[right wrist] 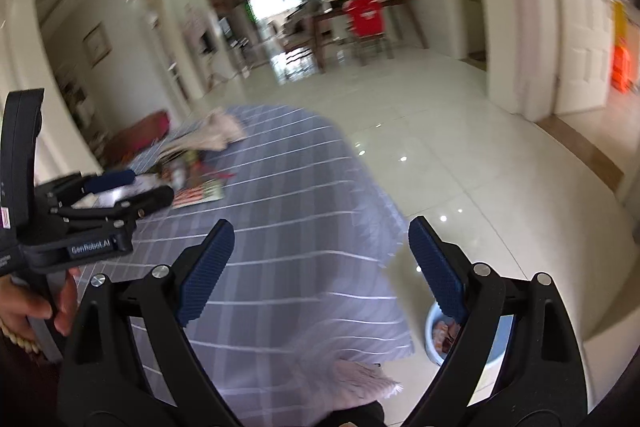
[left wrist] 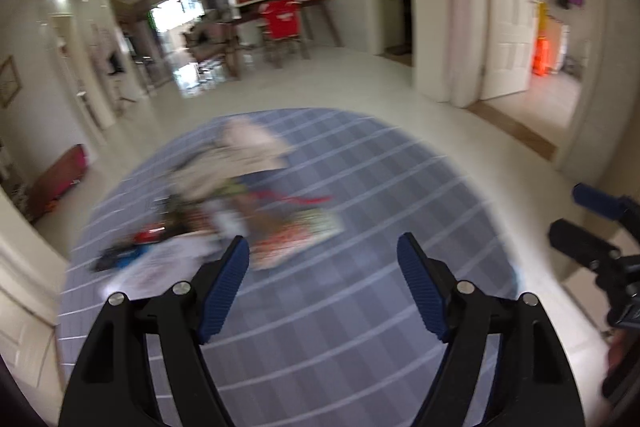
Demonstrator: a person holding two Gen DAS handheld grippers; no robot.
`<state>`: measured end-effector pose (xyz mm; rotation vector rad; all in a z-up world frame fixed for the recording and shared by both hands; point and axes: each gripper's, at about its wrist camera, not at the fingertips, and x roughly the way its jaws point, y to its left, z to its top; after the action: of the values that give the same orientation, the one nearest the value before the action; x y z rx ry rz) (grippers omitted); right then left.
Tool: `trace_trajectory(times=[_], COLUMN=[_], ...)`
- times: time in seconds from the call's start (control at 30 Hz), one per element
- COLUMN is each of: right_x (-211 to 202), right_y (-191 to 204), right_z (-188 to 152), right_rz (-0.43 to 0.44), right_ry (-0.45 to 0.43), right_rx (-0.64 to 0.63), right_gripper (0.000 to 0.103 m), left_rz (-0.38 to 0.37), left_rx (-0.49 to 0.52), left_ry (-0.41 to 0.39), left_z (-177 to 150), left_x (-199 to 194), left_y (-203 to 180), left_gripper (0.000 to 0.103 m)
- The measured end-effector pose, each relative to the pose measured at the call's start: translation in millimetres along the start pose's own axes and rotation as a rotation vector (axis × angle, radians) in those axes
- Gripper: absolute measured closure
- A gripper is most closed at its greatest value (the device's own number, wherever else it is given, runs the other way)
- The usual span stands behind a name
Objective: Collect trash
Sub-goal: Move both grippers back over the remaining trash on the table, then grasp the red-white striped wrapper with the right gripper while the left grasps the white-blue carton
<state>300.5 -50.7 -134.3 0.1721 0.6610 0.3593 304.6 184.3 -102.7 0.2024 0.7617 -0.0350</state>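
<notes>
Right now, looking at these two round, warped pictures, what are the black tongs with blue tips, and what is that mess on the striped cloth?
No robot here: a person carries a hand-held tool in each hand, and a wide-angle camera on each one looks out along its two fingers. That is why each picture shows black arms with blue pads at the bottom.

One picture is from the left tool, the other from the right tool. Both stand open with nothing between the pads. In the right view you also see the left tool from the side, and the hand holding it.

Below is a table under a blue-grey striped cloth. On it lies a blurred heap of trash: wrappers, paper, crumpled bits. A light blue bin stands on the floor beside the table.
</notes>
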Motion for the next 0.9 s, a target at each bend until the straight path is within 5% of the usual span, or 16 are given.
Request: trace_trajectory(times=[0.23,0.37,0.6,0.87,0.9], right_x=[54,87,142,182,181], right_y=[70,101,147,152,150], right_z=[11,9,10,19,20], right_rz=[0.037,0.054,0.038,0.007,0.005], right_ry=[0.105,0.161,0.252,0.315,0.313], right_rx=[-0.131,-0.179,-0.278,-0.283,-0.274], right_gripper=[0.016,0.014,0.014,0.013,0.013], left_rz=[0.155,0.145,0.142,0.089,0.077], left_rx=[0.007,-0.044,0.02,0.057,0.06], left_ry=[0.005,0.013,0.011,-0.019,-0.02], left_z=[-25,-39,-47,-36,-35], left_x=[7,13,31,50,51], left_y=[93,127,130,127,125], left_gripper=[0.02,0.02,0.02,0.02,0.029])
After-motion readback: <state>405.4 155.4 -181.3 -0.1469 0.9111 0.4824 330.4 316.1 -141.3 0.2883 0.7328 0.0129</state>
